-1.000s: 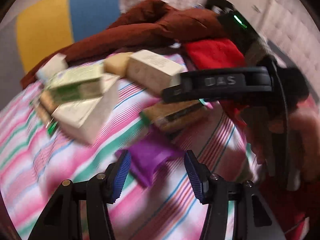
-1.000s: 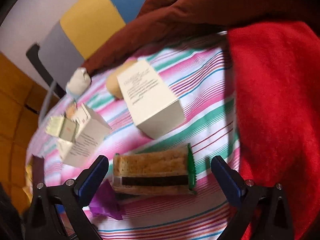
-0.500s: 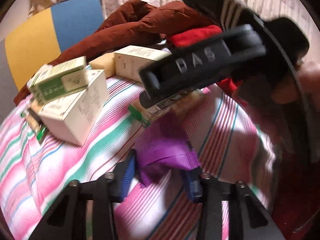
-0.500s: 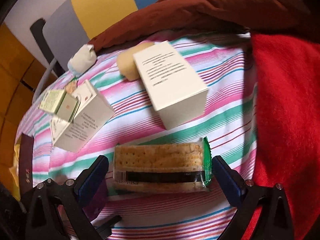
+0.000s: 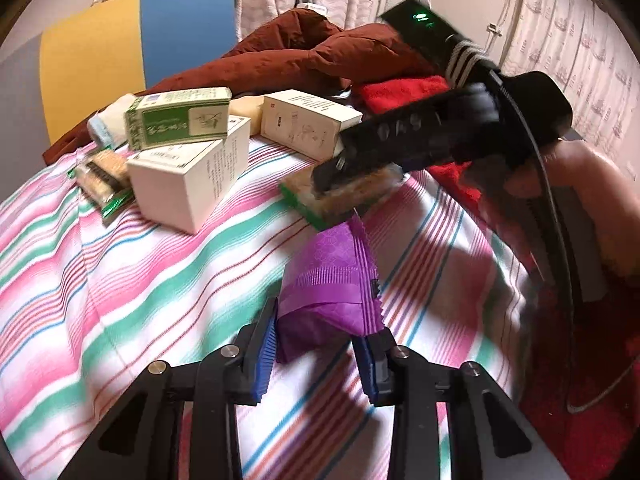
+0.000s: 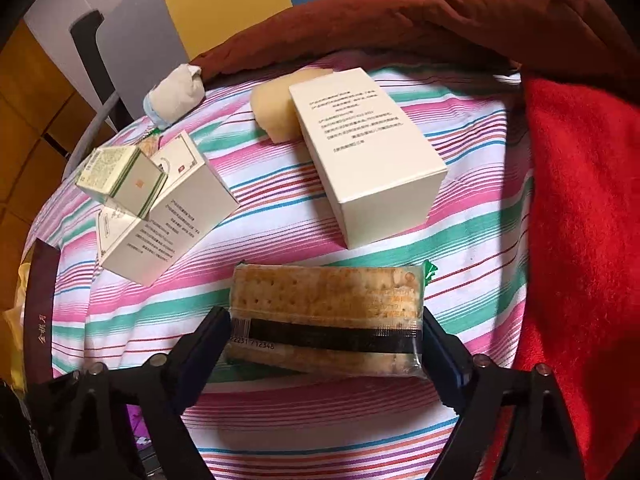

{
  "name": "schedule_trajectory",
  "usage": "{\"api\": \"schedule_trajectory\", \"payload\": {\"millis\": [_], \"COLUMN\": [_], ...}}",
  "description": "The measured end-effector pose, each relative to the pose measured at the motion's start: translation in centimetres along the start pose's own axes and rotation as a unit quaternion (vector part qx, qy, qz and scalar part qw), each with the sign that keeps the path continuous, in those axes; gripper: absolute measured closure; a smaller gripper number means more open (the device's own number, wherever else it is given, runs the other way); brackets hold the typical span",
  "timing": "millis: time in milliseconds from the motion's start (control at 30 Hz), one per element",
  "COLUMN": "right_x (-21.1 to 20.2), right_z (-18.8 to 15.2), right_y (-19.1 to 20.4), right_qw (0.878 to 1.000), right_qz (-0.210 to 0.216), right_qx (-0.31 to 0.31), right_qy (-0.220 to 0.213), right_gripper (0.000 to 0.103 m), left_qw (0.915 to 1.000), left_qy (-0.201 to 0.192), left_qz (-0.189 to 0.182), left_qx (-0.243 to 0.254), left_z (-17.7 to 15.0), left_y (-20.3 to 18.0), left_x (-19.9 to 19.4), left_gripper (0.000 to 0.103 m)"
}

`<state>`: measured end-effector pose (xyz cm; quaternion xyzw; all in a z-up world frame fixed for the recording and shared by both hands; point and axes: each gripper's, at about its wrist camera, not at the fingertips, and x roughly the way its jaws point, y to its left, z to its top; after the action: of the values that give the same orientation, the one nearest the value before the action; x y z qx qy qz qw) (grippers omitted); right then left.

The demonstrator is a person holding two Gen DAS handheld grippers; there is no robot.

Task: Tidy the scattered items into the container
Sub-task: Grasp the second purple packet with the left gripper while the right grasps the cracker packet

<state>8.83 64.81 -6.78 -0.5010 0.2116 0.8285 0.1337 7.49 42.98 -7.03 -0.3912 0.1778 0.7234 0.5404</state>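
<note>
My left gripper [image 5: 316, 356] is shut on a purple pouch [image 5: 332, 280] that sits on the striped cloth [image 5: 120, 280]. My right gripper [image 6: 326, 350] is shut on the ends of a clear-wrapped cracker pack [image 6: 326, 312]; the pack also shows in the left wrist view [image 5: 344, 196] under the black right gripper body [image 5: 440, 132]. Loose items lie beyond: a white box [image 6: 368, 156], a second white box [image 6: 160, 224] with a green box [image 6: 120, 178] on top, a yellow sponge [image 6: 276, 108], a rolled white cloth [image 6: 176, 92]. No container is in view.
A red towel [image 6: 580, 220] covers the right side. A brown jacket [image 6: 420, 12] is heaped at the back. A yellow and blue chair back [image 5: 132, 48] stands behind. Another cracker pack [image 5: 100, 176] lies at the left by the boxes.
My left gripper has closed on the purple pouch. My right gripper has moved down and closed on the cracker pack.
</note>
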Motion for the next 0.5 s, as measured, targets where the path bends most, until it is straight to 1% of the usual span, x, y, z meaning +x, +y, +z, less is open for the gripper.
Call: {"api": "schedule_trajectory", "payload": {"millis": [33,67,167,200,233,300,367,433,467,500], "right_x": [-0.2,-0.6,-0.6,-0.8,-1.0,-1.2,-1.3,-1.0,-0.5,-0.5], "right_z": [0.3,0.4,0.1,0.3,0.3,0.0,-0.1,-0.5,-0.7,-0.9], "right_y": [-0.1,-0.6,-2.2,-2.3,-2.2,-1.7,-0.8,-0.3,0.1,0.3], "right_qw": [1.0,0.999,0.997,0.997,0.998,0.998,0.999,1.0,1.0,1.0], "right_qz": [0.012,0.019,0.041,0.035,0.016,0.002,0.019,0.009,0.012,0.018], "right_qx": [0.013,0.025,0.064,0.065,0.061,0.054,0.033,0.012,0.001,-0.006], "right_qy": [-0.011,-0.015,-0.007,-0.01,-0.015,-0.014,-0.016,0.0,0.017,0.02], "right_gripper": [0.041,0.044,0.043,0.042,0.028,0.0,0.0,0.0,0.0,0.0], "left_qw": [1.0,1.0,0.9998,0.9997,0.9996,0.9991,0.9985,0.9974,0.9969,0.9963], "left_qy": [0.0,-0.001,-0.003,-0.004,-0.005,-0.008,-0.011,-0.016,-0.019,-0.023], "left_qz": [0.0,0.001,0.004,0.003,0.002,-0.003,-0.005,-0.008,-0.008,-0.008], "left_qx": [-0.006,-0.01,-0.019,-0.025,-0.029,-0.042,-0.054,-0.07,-0.076,-0.082], "left_z": [-0.1,-1.0,-1.6,-1.8,-2.0,-2.2,-2.4,-2.6,-2.7,-2.8], "left_y": [0.2,-0.3,-0.1,0.1,0.2,-0.1,0.2,0.7,0.9,1.1], "left_x": [-0.3,-0.9,-1.6,-1.9,-1.8,-1.8,-2.0,-2.4,-2.6,-3.1], "left_gripper": [0.069,0.069,0.069,0.069,0.069,0.069,0.069,0.069,0.069,0.069]}}
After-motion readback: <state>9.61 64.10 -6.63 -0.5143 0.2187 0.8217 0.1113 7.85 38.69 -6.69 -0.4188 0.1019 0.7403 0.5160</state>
